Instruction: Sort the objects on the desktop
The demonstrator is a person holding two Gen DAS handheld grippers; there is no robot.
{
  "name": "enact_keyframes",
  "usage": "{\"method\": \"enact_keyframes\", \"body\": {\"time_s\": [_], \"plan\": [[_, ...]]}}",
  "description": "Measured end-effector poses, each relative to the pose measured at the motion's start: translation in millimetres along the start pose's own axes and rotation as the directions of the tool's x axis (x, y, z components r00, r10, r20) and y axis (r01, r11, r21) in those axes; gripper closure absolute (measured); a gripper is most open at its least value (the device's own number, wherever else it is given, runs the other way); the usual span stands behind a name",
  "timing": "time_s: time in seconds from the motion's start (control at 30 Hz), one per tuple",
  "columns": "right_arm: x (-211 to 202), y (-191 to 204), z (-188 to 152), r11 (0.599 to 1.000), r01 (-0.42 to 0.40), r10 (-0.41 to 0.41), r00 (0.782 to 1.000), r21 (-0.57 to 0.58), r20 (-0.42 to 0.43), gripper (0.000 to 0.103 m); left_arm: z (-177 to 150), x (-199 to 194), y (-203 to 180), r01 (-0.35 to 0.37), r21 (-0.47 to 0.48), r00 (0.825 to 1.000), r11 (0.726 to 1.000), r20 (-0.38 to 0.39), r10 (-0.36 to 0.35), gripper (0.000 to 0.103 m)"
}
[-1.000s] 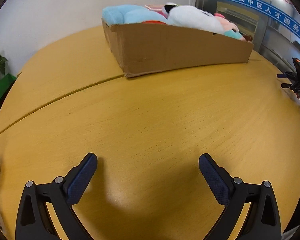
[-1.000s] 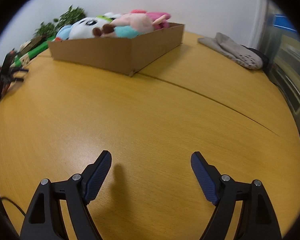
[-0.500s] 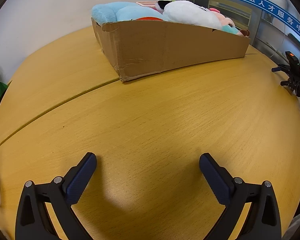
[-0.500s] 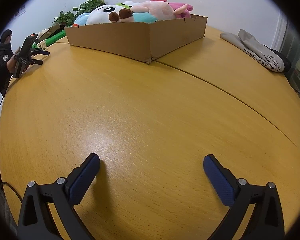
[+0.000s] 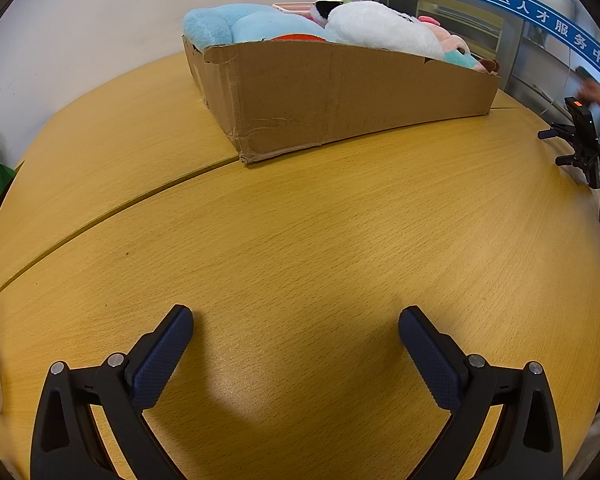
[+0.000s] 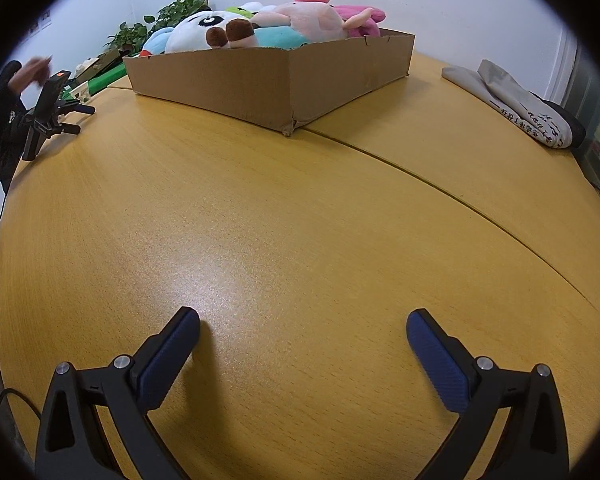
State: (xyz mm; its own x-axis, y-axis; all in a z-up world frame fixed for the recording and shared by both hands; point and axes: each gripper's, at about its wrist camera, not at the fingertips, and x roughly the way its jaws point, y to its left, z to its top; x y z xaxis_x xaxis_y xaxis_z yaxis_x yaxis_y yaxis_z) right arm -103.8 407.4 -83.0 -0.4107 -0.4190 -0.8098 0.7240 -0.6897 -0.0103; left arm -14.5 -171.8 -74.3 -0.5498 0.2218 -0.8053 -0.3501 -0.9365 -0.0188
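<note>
Two pairs of tongs hang spread wide and empty over a bare stretch of yellow wooden desk (image 5: 300,240), the left tongs (image 5: 296,330) and the right tongs (image 6: 303,328) each showing blue ribbed pads (image 5: 162,364) on black arms, with nothing between the pads and shadows falling on the wood beneath them. A dark seam (image 6: 440,184) crosses the desktop ahead of both. Beyond it, toward the far edge of the desk, sits a shallow cardboard box (image 5: 340,100), one worn corner pointing at the cameras, heaped above its rim with soft toys: a light blue plush (image 5: 236,26), a white plush (image 5: 380,34) and, in the right wrist view, a panda-faced toy (image 6: 204,32) beside a pink one (image 6: 308,18). A phone on a small black tripod (image 5: 580,136) stands at the desk's side edge, well apart from the box, with a blurred hand (image 6: 32,72) of a bystander reaching toward it. A folded grey cloth bag (image 6: 512,104) with dark printed characters lies near the opposite edge of the desk. Green potted leaves (image 6: 164,16) rise against the white wall behind the box, and a blue banner (image 5: 520,8) with white Chinese characters runs across the glass partition.
</note>
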Motion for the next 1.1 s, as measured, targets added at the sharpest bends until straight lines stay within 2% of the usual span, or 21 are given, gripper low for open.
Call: {"method": "enact_keyframes", "body": {"time_s": [0.17, 1.1], "plan": [[-0.2, -0.5, 0.3, 1.000, -0.001, 0.001, 1.000, 0.000, 0.000, 0.000, 1.3, 3.1, 9.7, 0.002, 0.000, 1.000, 1.000, -0.001, -0.002, 0.000], [0.3, 1.7, 0.5, 1.000, -0.001, 0.001, 1.000, 0.001, 0.001, 0.000, 6.9, 8.4, 9.7, -0.003, 0.001, 1.000, 1.000, -0.004, 0.003, 0.000]]}}
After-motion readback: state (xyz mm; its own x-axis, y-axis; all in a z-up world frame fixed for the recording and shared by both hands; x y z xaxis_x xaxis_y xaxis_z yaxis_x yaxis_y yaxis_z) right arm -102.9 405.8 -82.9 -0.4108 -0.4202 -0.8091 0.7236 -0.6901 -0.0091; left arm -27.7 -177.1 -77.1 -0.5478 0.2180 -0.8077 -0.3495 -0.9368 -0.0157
